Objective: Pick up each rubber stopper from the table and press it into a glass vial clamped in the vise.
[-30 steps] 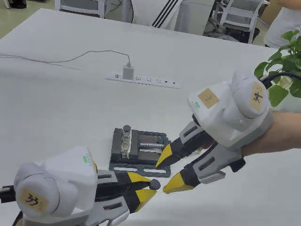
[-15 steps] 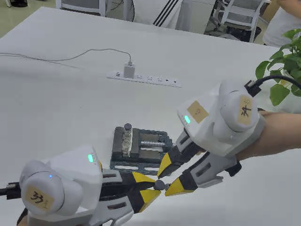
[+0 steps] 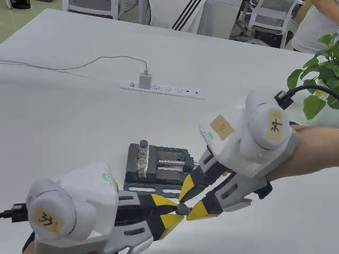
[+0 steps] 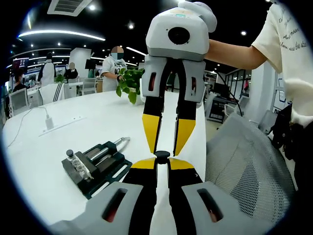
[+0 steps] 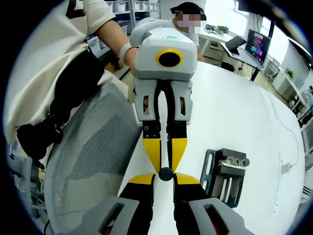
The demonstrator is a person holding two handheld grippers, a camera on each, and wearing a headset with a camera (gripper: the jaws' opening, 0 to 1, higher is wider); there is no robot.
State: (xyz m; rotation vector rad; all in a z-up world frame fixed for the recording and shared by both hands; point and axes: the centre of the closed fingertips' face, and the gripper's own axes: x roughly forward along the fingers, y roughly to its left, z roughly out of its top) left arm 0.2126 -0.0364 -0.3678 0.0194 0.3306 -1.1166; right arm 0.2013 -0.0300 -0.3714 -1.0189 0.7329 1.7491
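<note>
white table (image 3: 63, 116), open office, ceiling lights (image 4: 61, 34), vise (image 3: 159, 172) near power strip (image 3: 169, 90), left gripper (image 4: 162, 164) pinching rubber stopper (image 4: 162, 156), right gripper (image 5: 166, 178) flanking it too, grip unclear tbh

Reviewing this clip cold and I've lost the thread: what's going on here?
Two hand-held claws meet tip to tip above the white table. The left claw pinches a dark rubber stopper, and the right claw has its jaws either side of the same stopper; whether it grips yet is unclear. It looks like a handover. Behind them the vise holds glass vials, the far one seemingly already stoppered.
</note>
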